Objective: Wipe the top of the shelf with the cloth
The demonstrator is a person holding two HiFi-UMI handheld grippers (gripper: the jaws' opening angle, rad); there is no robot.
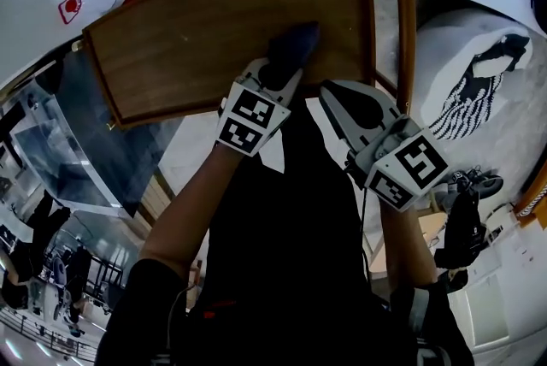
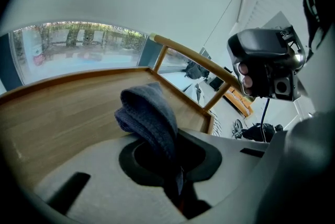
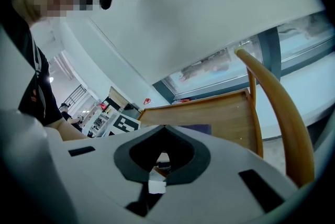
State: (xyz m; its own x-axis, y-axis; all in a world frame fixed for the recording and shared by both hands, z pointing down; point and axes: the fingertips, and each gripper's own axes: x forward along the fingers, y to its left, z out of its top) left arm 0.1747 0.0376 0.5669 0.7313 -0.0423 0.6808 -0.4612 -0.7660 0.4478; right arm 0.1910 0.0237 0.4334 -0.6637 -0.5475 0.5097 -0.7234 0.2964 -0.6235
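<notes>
Left gripper (image 1: 275, 75) pinches the dark grey cloth (image 1: 296, 42) tight, bunched fabric resting on the wooden shelf top (image 1: 179, 48) near its front edge (towards the right corner); right gripper (image 1: 335, 99) hangs just off that edge, jaws pressed together, empty.

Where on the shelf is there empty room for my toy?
Bare wood runs across the shelf from its left rim to the cloth. The near right corner is crowded: left gripper holding the cloth, right gripper beside it.
</notes>
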